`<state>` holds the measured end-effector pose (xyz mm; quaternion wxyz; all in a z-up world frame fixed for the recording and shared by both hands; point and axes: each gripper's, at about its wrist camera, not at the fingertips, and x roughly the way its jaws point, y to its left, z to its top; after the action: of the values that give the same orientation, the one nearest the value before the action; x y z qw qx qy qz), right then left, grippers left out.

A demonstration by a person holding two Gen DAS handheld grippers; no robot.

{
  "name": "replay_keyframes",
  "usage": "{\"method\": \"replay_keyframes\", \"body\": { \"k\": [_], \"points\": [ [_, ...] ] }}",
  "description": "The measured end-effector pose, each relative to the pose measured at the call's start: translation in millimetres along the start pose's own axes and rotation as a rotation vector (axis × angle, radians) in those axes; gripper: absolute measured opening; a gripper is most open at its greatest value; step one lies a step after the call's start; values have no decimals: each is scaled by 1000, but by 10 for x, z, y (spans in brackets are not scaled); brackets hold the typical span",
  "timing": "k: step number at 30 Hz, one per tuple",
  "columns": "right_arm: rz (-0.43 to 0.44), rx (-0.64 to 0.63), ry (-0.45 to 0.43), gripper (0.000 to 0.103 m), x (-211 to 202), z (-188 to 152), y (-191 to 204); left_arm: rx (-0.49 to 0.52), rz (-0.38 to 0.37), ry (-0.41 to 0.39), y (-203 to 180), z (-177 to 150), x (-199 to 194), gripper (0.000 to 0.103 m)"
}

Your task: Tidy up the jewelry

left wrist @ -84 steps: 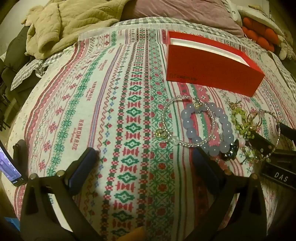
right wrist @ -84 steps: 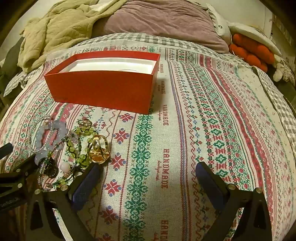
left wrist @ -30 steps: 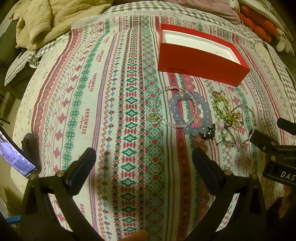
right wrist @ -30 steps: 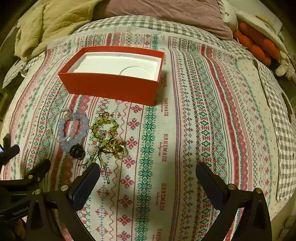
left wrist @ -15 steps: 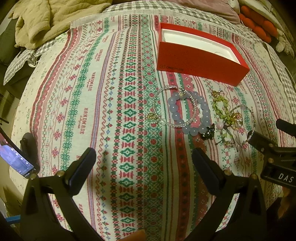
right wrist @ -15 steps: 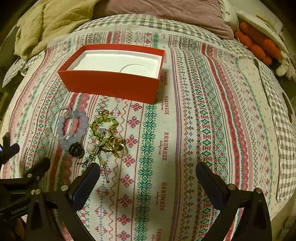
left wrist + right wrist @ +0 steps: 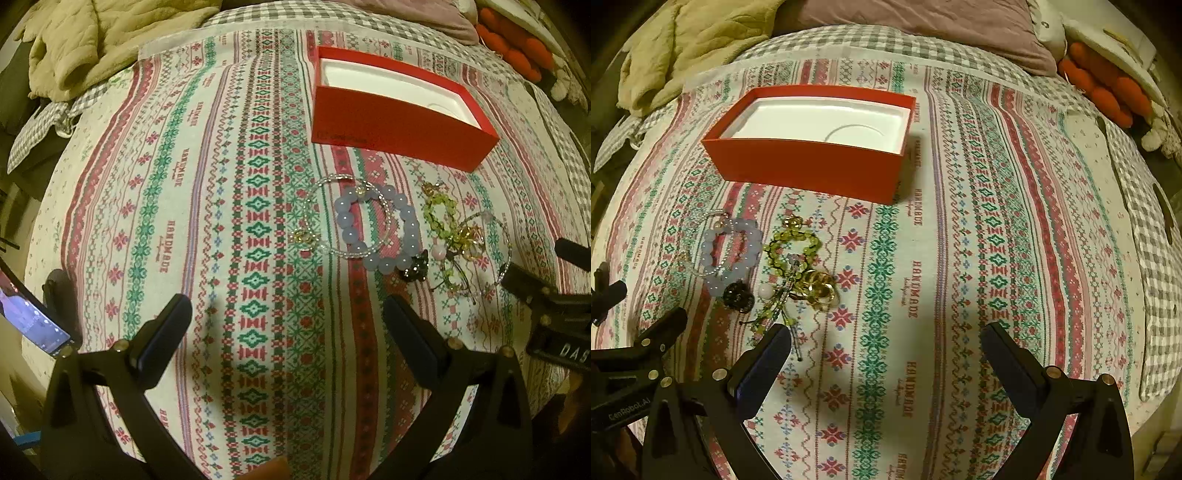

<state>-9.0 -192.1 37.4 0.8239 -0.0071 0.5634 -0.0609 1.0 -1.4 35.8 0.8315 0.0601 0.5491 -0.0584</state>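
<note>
Both grippers' jaws gape empty; jewelry pile (image 7: 768,266) lies just ahead-left.

Open red box (image 7: 812,173) w/ white insert; lilac bead bracelet (image 7: 729,254), green beads (image 7: 792,245) piled just beside.

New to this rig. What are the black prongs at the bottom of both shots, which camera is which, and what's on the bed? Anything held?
No robot arm here: a person holds a two-finger gripper in each hand, each carrying a fisheye camera that looks out along its fingers. The prongs are those fingers. One view is from the left gripper, the other from the right gripper. Both are open and hold nothing. On the patterned bedspread stands an open red box with a white insert, nothing in it. In front of it lies a cluster of jewelry: a pale blue bead bracelet, a green bead bracelet and a gold piece.
</note>
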Motion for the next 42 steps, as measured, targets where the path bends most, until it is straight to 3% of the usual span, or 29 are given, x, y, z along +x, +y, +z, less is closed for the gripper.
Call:
{"method": "replay_keyframes", "body": {
  "k": [14,18,20,23,28,30,34,38,42],
  "points": [
    [8,10,9,103,-138,158,-146,35,-38,22,-3,180,56,103],
    [67,33,28,103,-56,180,-182,27,-106,31,50,223,77,103],
    [86,42,58,103,0,182,-192,29,-121,29,65,243,79,100],
    [111,35,69,102,32,203,-196,33,-125,33,99,290,110,88],
    [180,60,102,81,132,256,-246,5,-203,63,155,378,226,62],
    [215,85,126,70,201,276,-275,1,-212,60,154,399,263,57],
    [262,96,151,58,314,320,-257,-3,-213,48,174,449,322,43],
    [272,86,181,43,451,360,-160,21,-190,42,152,464,382,39],
    [251,66,191,38,499,361,-98,65,-157,18,82,480,434,38]
  ]
}}
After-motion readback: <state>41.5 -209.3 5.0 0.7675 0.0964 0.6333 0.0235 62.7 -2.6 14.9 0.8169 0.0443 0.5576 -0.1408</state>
